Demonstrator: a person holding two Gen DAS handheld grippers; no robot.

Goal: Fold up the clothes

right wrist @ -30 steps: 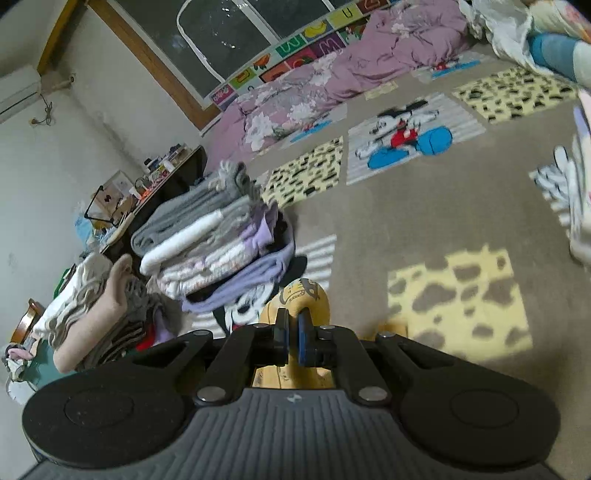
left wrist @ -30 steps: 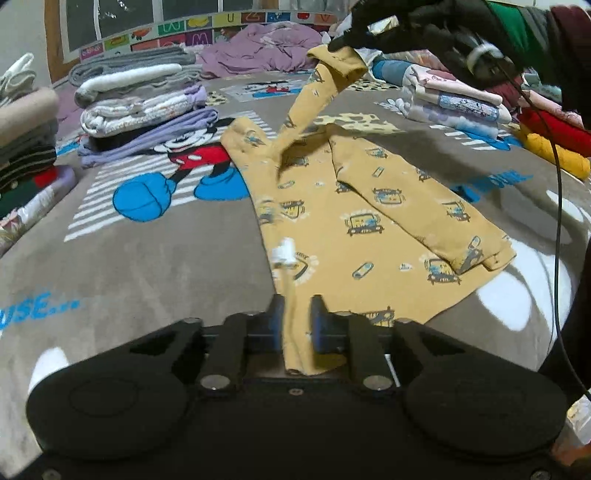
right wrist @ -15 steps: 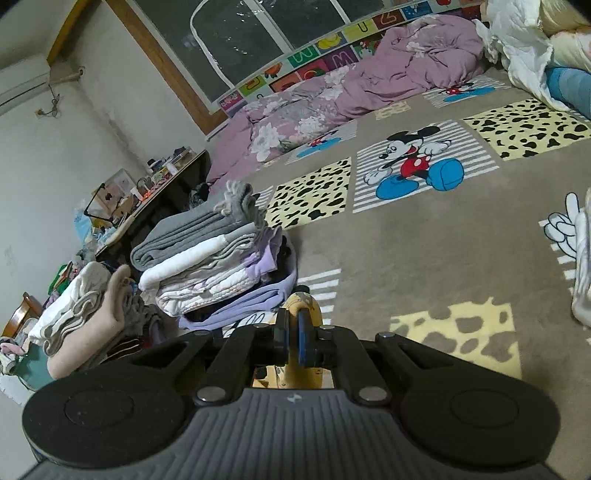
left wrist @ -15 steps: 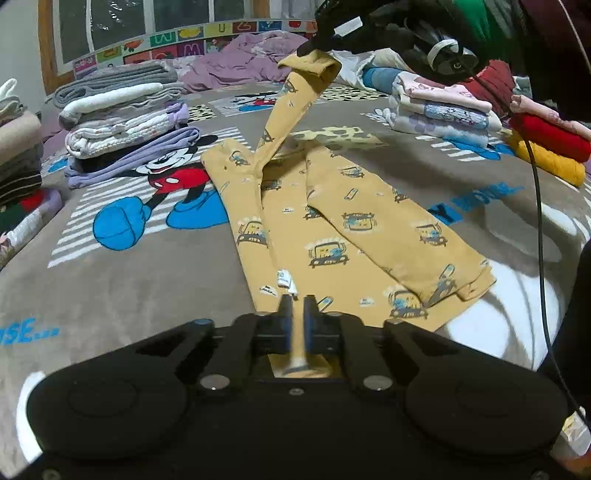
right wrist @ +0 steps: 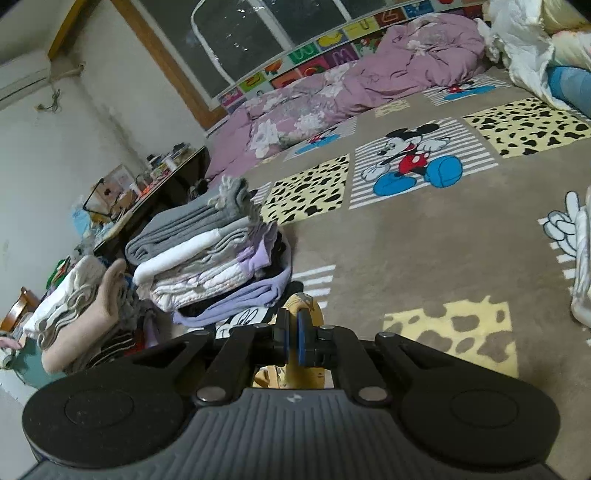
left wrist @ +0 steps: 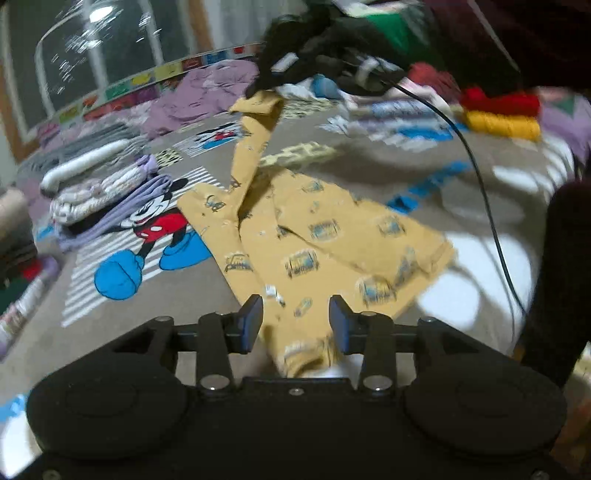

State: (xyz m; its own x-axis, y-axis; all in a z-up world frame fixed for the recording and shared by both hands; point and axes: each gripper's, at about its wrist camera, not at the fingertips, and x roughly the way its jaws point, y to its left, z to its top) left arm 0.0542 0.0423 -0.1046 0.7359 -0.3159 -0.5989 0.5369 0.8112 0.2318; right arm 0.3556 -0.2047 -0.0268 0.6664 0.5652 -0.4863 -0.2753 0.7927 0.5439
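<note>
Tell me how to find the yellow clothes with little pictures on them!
Look at the brown cartoon-mouse carpet covering the floor. In front of the stack of folded grey, white and lilac clothes lies the mustard-yellow printed garment. Unlike the folded piles, it lies spread out, one end lifted by the right gripper.

Black hand-held gripper, blue pads

Bedroom clutter around my workspace

I see a cartoon-mouse blanket spread out, a crumpled purple quilt at its far edge below a dark window, an air conditioner high on the wall, a cluttered desk, and a black cable.
</note>
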